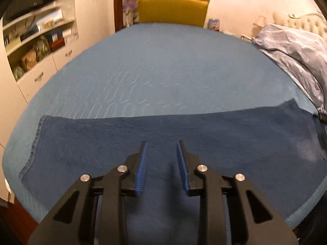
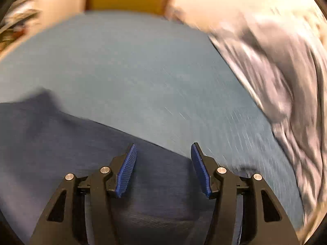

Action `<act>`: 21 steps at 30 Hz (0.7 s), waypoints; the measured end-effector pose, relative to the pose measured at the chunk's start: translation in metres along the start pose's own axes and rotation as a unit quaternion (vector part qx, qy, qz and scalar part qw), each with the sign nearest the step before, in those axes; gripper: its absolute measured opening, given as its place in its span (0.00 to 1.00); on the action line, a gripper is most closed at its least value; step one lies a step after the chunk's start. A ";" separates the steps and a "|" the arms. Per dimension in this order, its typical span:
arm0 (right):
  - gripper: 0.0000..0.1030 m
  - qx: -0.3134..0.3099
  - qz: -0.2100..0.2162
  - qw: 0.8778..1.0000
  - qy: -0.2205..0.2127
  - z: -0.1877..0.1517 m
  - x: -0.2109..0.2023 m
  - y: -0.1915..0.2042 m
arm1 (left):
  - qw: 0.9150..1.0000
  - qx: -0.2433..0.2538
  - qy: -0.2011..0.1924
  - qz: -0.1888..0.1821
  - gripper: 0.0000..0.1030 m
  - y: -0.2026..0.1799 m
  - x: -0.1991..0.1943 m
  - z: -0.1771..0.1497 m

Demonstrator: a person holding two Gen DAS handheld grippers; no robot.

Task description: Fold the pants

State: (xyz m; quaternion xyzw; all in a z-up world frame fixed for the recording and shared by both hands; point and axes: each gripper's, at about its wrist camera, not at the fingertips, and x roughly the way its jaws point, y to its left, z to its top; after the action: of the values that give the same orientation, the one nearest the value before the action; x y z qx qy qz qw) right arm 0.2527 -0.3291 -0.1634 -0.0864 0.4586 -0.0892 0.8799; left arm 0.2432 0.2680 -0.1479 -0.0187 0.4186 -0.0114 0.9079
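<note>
Two tools hang over the dark blue pants (image 1: 184, 134), which lie flat in a long band on the light blue cover (image 1: 163, 71) of the worktop. The left tool (image 1: 161, 145) is released, its blue pads (image 1: 141, 173) parted with nothing between them, and the pants spread beneath and ahead of it, the stitched hem far off to its left. The right tool (image 2: 163, 147) is released too, its jaws set wider and empty, over the pants' far edge, with bare cover ahead. A yellow chair (image 1: 173, 8) stands beyond the worktop, shelves (image 1: 36, 34) are off to the left, and a crumpled pale cloth (image 2: 276, 77) lies to the right.
</note>
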 end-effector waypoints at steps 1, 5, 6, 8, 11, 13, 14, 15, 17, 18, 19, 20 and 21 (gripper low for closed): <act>0.53 0.016 0.020 1.000 -0.001 -0.007 0.009 -0.010 | 1.000 -0.004 0.009 0.014 0.28 0.011 0.007 0.001; 0.54 -0.006 -0.010 1.000 -0.020 -0.018 0.009 -0.002 | 0.996 -0.043 0.040 0.071 0.30 0.090 0.034 0.010; 0.54 -0.012 -0.019 0.999 -0.023 -0.018 0.010 0.002 | 0.994 -0.057 0.042 0.081 0.30 0.105 0.036 0.012; 0.56 -0.016 -0.032 0.999 -0.026 -0.015 0.009 0.004 | 0.987 -0.109 0.037 0.108 0.30 0.160 0.034 0.016; 0.57 -0.020 -0.041 0.999 -0.030 -0.017 0.008 0.007 | 0.984 -0.141 0.007 0.112 0.17 0.197 0.010 0.023; 0.59 -0.021 -0.043 0.998 -0.033 -0.017 0.005 0.008 | 0.991 -0.123 -0.020 0.045 0.27 0.184 -0.004 0.027; 0.59 -0.018 -0.042 0.998 -0.034 -0.018 0.006 0.007 | 0.994 -0.102 -0.016 0.022 0.31 0.172 -0.003 0.027; 0.60 -0.017 -0.042 0.998 -0.034 -0.019 0.006 0.008 | 0.998 -0.059 -0.006 0.005 0.38 0.149 0.003 0.026; 0.62 -0.017 -0.044 0.998 -0.035 -0.019 0.006 0.008 | 1.000 0.009 0.018 -0.007 0.46 0.121 0.022 0.022; 0.64 -0.016 -0.045 0.998 -0.036 -0.018 0.005 0.007 | 0.999 0.018 0.028 0.000 0.46 0.116 0.032 0.023; 0.65 -0.011 -0.041 0.998 -0.036 -0.017 0.004 0.005 | 0.999 0.010 0.036 0.011 0.46 0.126 0.045 0.025; 0.69 -0.004 -0.037 0.999 -0.034 -0.016 0.003 0.000 | 1.000 -0.016 0.023 0.001 0.46 0.139 0.045 0.029; 0.73 0.002 -0.036 0.999 -0.032 -0.013 0.002 -0.004 | 0.998 -0.059 0.018 0.027 0.46 0.163 0.044 0.035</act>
State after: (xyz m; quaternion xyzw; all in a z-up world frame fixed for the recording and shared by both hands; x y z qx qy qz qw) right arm 0.2424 -0.3341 -0.1715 -0.1041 0.4264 -0.1186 0.8907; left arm 0.2996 0.4303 -0.1656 -0.0606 0.4355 0.0379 0.8973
